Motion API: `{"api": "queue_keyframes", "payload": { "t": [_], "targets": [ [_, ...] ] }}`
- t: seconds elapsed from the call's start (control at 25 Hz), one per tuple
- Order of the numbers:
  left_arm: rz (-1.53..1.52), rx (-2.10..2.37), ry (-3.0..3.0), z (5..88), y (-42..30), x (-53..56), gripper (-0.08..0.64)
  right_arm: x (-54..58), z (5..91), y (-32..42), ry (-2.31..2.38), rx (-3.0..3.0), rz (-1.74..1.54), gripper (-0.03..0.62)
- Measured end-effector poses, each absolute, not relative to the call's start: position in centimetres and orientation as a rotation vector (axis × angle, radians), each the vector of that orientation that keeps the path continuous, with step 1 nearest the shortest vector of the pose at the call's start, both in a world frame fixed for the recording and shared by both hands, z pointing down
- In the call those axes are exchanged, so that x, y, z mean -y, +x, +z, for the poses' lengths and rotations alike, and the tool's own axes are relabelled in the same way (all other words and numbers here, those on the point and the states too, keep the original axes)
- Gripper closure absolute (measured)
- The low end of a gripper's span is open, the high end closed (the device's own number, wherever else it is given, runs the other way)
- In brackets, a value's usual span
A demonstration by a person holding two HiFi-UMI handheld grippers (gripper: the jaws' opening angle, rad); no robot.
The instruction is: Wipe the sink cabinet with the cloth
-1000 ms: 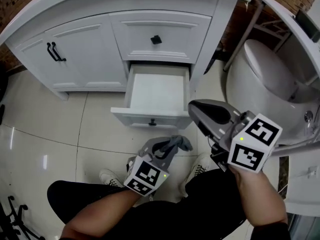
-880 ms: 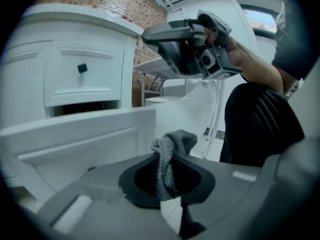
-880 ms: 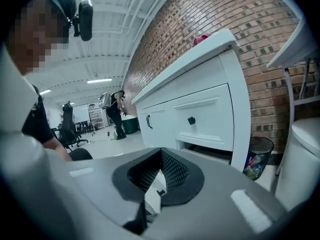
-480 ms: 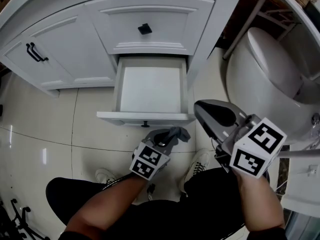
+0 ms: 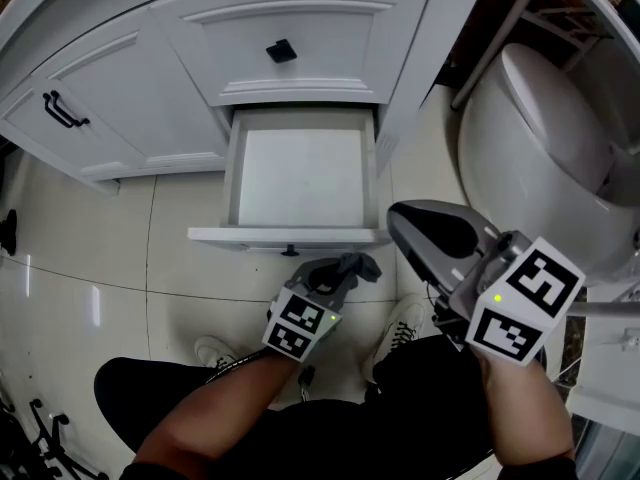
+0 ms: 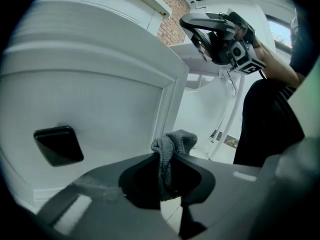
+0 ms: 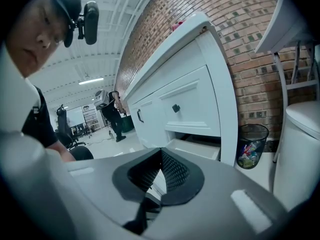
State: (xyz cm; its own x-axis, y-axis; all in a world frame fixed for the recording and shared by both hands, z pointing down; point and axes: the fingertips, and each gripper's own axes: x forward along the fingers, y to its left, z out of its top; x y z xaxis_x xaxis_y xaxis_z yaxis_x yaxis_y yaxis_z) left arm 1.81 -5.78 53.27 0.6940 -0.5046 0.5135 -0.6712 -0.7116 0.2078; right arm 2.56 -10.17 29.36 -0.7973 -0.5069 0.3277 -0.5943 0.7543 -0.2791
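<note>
The white sink cabinet [image 5: 300, 28] stands ahead with its lower drawer [image 5: 300, 178] pulled out and empty. My left gripper [image 5: 340, 268] is shut on a grey cloth [image 5: 357, 265], just below the drawer's front panel near its right end. In the left gripper view the cloth [image 6: 172, 145] bunches out between the jaws, beside the drawer front and its black knob [image 6: 59, 145]; I cannot tell whether it touches the panel. My right gripper [image 5: 400, 218] hovers to the right, shut with nothing in it. Its closed tips [image 7: 160, 153] point toward the cabinet [image 7: 185, 99].
A white toilet [image 5: 540, 138] stands close on the right. A mesh waste bin [image 7: 251, 144] sits between the cabinet and the toilet. The upper drawer has a black knob [image 5: 281, 51], the left door a black handle [image 5: 58, 110]. My knees and shoes lie below the grippers.
The left gripper has carried the cloth up toward the drawer front. My view has shifted slightly toward the cabinet. The right gripper has hardly moved.
</note>
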Motion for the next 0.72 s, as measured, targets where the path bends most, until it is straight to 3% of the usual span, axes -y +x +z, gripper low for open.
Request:
{"api": "queue_keyframes", "payload": {
  "t": [0.72],
  "targets": [
    [0.553,1.234,2.357,53.6,-9.6,5.5,0.520,9.6,28.8,-2.7,0.739,2.751,0.530,0.589]
  ]
}}
